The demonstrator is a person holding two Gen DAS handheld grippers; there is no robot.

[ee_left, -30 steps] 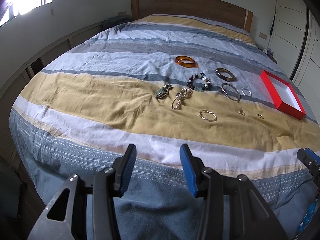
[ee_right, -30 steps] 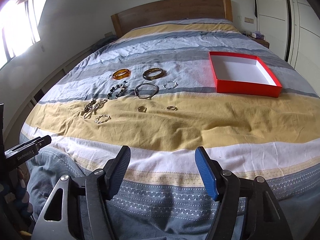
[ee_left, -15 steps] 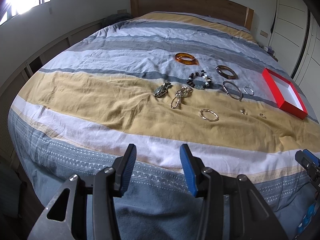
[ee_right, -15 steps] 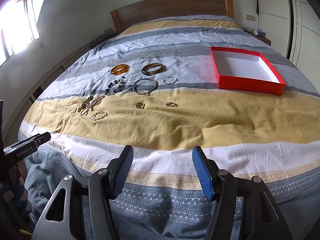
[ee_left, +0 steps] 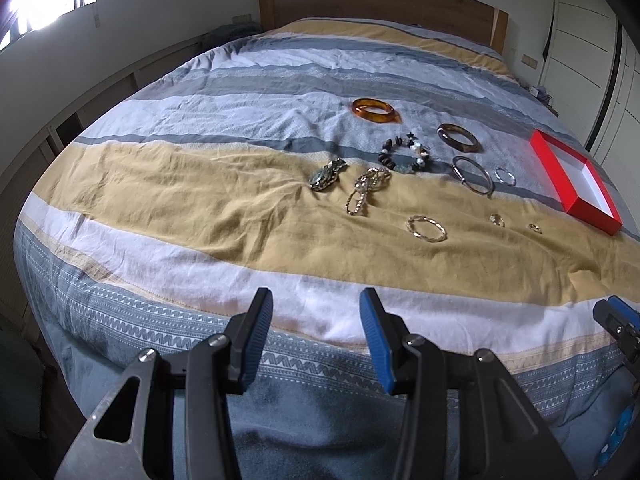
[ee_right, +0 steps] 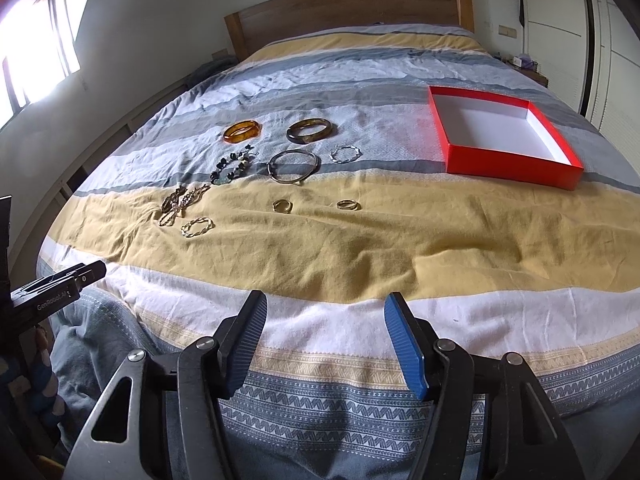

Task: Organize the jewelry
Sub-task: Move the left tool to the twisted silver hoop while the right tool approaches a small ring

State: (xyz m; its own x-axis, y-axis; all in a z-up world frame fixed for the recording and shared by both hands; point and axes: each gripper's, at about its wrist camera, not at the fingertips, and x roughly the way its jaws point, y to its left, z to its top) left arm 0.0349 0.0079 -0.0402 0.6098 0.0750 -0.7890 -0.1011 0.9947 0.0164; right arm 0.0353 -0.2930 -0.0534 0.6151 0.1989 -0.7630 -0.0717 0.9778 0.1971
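Jewelry lies spread on a striped bedspread: an amber bangle (ee_left: 376, 110) (ee_right: 242, 131), a dark bangle (ee_left: 458, 137) (ee_right: 310, 130), a bead bracelet (ee_left: 404, 156) (ee_right: 234, 167), a silver bangle (ee_left: 473, 175) (ee_right: 293, 165), a twisted silver ring (ee_right: 345, 154), a twisted gold bracelet (ee_left: 426, 229) (ee_right: 197, 226), two gold rings (ee_right: 283, 205) (ee_right: 348, 204), a brooch (ee_left: 326, 176) and a chain (ee_left: 365, 188). An empty red box (ee_left: 576, 178) (ee_right: 504, 138) sits to the right. My left gripper (ee_left: 316, 304) and right gripper (ee_right: 326, 306) hang open over the bed's near edge, nothing between their fingers.
A wooden headboard (ee_right: 348, 12) stands at the far end. White wardrobe doors (ee_right: 600, 40) line the right wall. A bright window (ee_left: 48, 4) and low shelving are on the left. The other gripper's tip shows at each view's edge.
The right gripper's jaws have narrowed slightly. Both views have shifted a little; the jewelry and box lie as before.
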